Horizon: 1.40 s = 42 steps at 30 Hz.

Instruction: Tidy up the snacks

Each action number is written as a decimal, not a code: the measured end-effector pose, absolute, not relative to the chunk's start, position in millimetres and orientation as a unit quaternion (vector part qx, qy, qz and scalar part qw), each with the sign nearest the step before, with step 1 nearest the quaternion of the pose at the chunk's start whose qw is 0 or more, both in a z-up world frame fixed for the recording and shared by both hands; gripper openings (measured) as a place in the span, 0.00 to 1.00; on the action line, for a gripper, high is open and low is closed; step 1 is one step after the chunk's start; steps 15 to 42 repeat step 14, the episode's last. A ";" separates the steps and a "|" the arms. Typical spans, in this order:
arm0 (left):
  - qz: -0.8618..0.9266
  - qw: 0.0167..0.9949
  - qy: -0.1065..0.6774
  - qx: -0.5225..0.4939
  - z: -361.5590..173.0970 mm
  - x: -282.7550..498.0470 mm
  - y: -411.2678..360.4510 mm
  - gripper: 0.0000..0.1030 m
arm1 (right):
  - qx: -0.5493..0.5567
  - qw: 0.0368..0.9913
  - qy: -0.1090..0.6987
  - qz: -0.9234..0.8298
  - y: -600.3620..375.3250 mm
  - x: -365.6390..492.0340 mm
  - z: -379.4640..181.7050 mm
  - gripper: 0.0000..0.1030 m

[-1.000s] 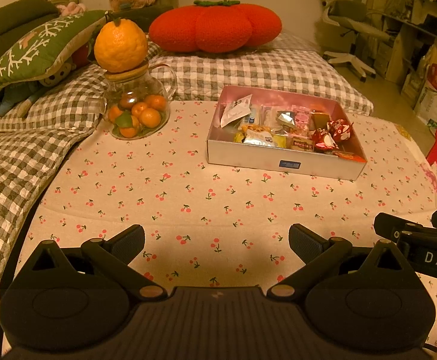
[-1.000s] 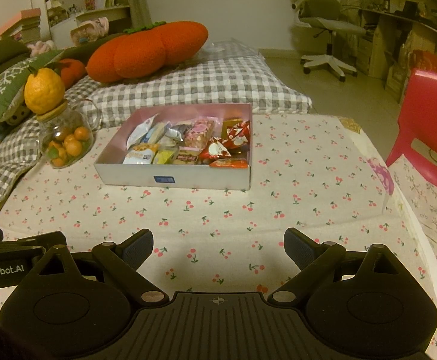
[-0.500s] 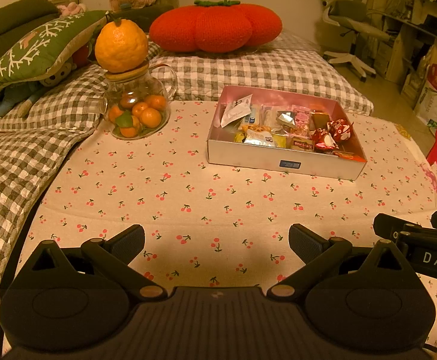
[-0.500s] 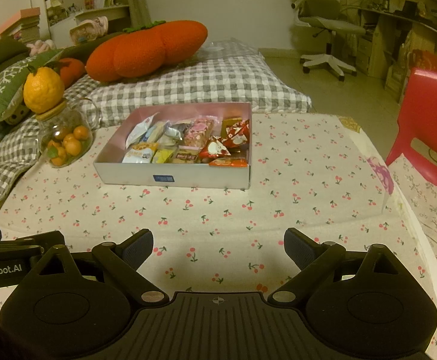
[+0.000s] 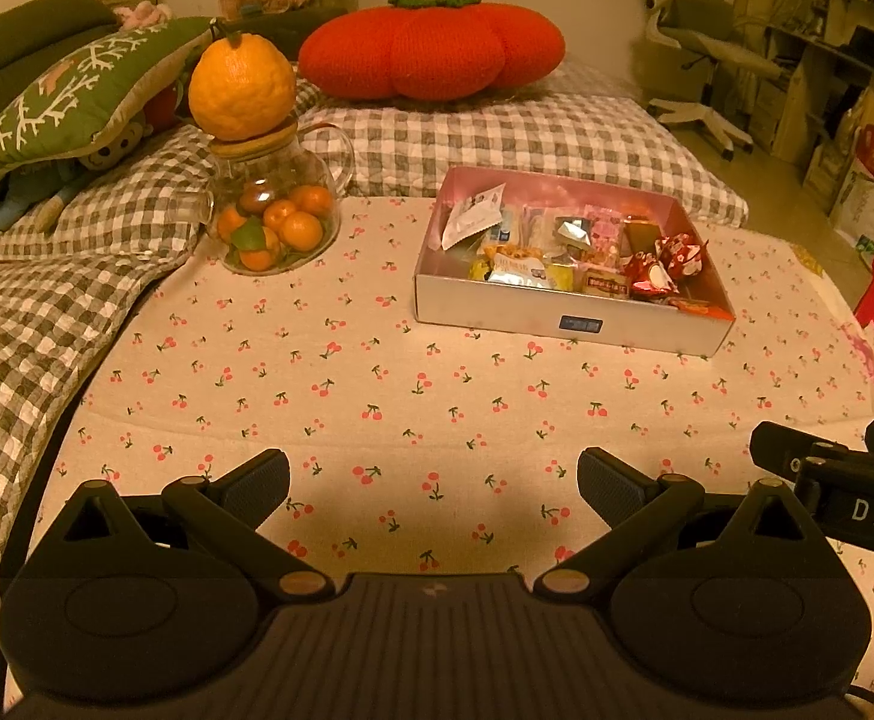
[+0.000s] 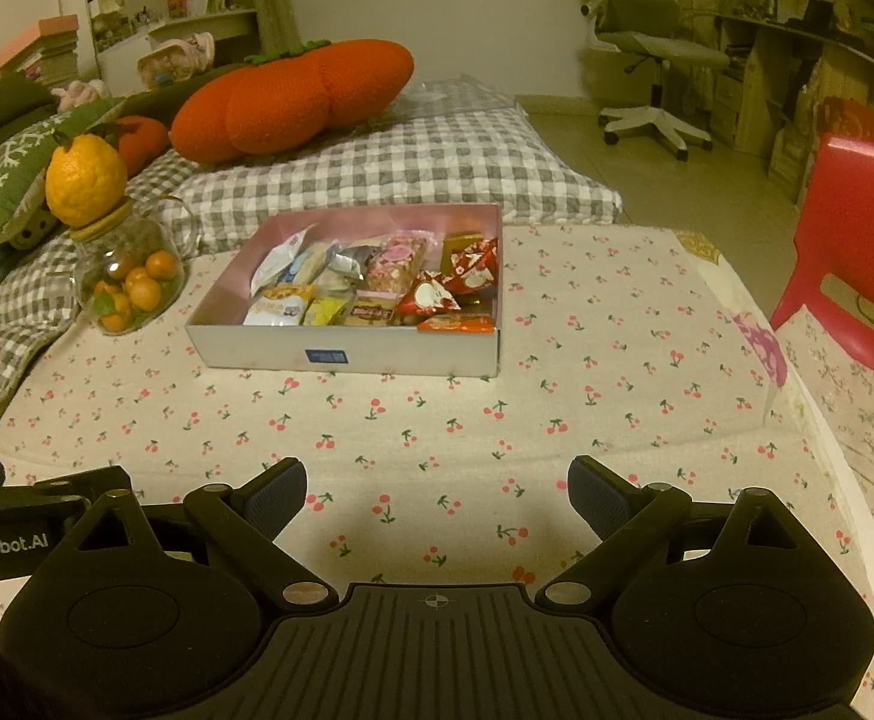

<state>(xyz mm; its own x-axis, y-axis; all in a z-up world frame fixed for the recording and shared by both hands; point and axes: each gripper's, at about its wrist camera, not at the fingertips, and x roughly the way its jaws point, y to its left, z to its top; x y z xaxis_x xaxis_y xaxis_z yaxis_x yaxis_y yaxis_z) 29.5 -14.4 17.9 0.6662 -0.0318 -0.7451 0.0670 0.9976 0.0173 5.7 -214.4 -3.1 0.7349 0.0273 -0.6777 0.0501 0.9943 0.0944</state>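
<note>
Wrapped snacks (image 5: 580,255) heaped in box (image 5: 556,318)

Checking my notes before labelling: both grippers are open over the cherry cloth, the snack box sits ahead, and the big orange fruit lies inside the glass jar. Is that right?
Not quite. The big orange fruit sits on top of the glass jar, on its lid; only small oranges are inside, as the left wrist view shows. The rest holds: left gripper and right gripper open over the cloth, snack box ahead.

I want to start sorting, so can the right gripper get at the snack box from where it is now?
Probably yes. The right gripper is open and empty, and only bare cherry-print cloth lies between it and the snack box.
</note>
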 end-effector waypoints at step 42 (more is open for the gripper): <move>-0.028 0.910 0.412 0.024 16.2 30.9 -13.9 0.99 | 0.057 0.923 0.379 -0.018 -215.4 11.3 -11.8 0.93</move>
